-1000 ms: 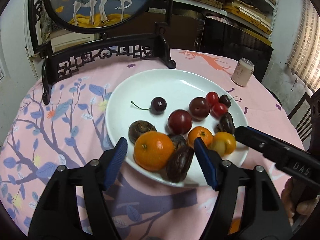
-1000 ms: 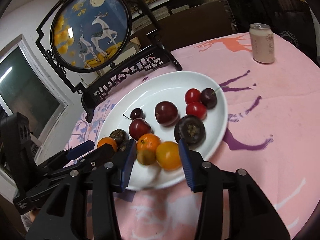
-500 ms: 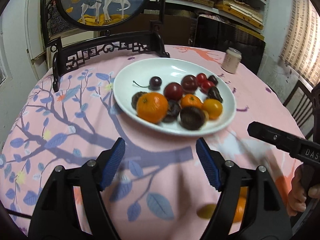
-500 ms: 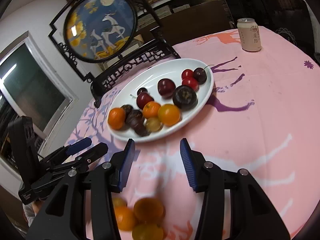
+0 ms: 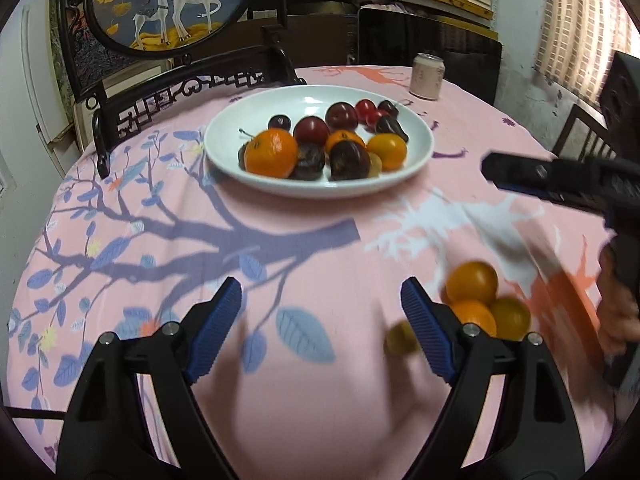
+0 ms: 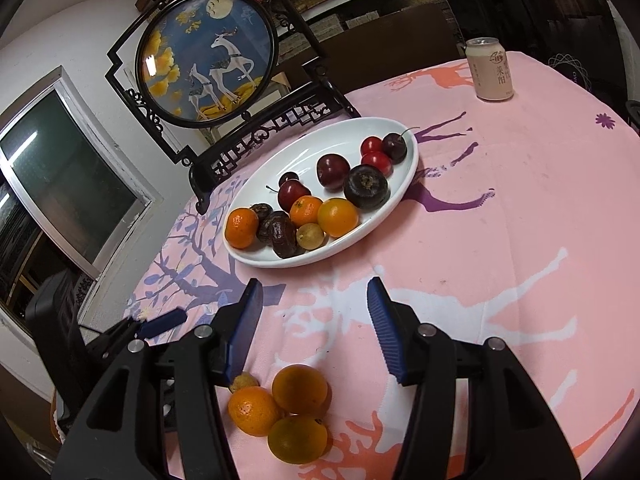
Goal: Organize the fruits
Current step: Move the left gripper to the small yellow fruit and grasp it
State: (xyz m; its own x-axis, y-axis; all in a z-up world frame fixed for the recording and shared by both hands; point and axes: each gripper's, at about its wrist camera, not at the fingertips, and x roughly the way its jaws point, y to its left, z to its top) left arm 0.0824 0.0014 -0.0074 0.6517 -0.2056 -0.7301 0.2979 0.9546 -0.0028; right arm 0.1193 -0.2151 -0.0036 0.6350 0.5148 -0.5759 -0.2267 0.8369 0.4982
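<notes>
Sorting citrus off the plate point(image 6: 404, 184): both grippers point(image 5: 320, 312) point(image 6: 314, 312) released, just opening, nothing between them, 3 oranges point(image 6: 298, 390) piled near the plate, next reach back for another orange point(image 6: 241, 227).

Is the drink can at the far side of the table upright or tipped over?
Upright. The drink can stands on its base on the pink tablecloth, top rim facing up, beyond the white plate.

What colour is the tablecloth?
The tablecloth is pink with purple branches and orange and white deer; clearest in the right wrist view.
</notes>
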